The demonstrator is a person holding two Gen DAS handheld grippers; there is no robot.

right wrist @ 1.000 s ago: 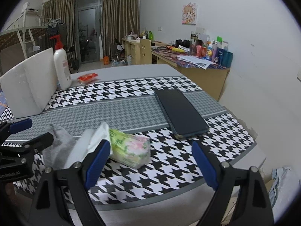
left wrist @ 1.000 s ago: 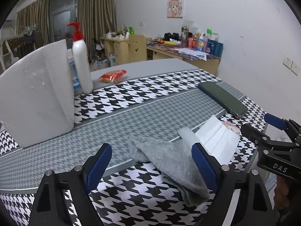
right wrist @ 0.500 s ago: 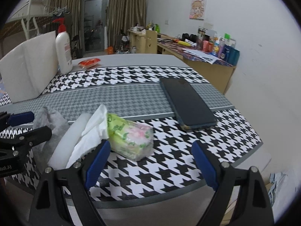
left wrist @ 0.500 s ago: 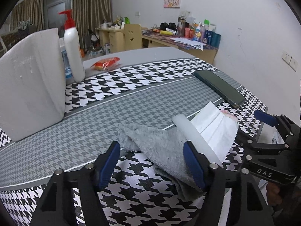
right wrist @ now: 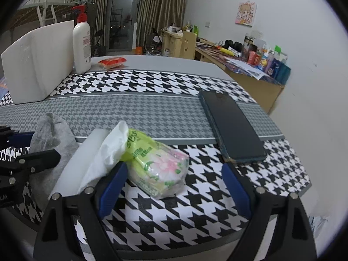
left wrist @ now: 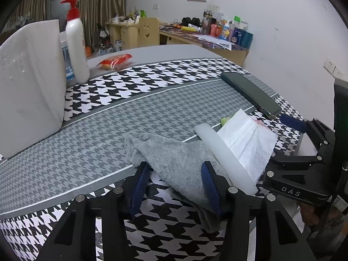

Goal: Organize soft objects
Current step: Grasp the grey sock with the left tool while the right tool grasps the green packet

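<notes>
A grey cloth (left wrist: pixel 180 165) lies crumpled near the table's front edge, also in the right wrist view (right wrist: pixel 52 134). My left gripper (left wrist: pixel 176 184) straddles its near part, jaws narrowed but still apart. A white foam strip (left wrist: pixel 226 158) and a white tissue (left wrist: pixel 250 139) lie right of the cloth. The tissue sticks out of a green tissue pack (right wrist: pixel 156 163). My right gripper (right wrist: pixel 174 184) is open around the pack's near side, not touching it.
A dark phone (right wrist: pixel 232 128) lies right of the pack. A white foam block (left wrist: pixel 28 87), a pump bottle (left wrist: pixel 76 41) and a red snack packet (left wrist: pixel 115 61) stand at the far left. A houndstooth mat (left wrist: pixel 152 100) covers the table. A cluttered desk stands behind.
My left gripper moved forward over the grey cloth and its jaws narrowed around it. My right gripper moved closer to the tissue pack, still open.
</notes>
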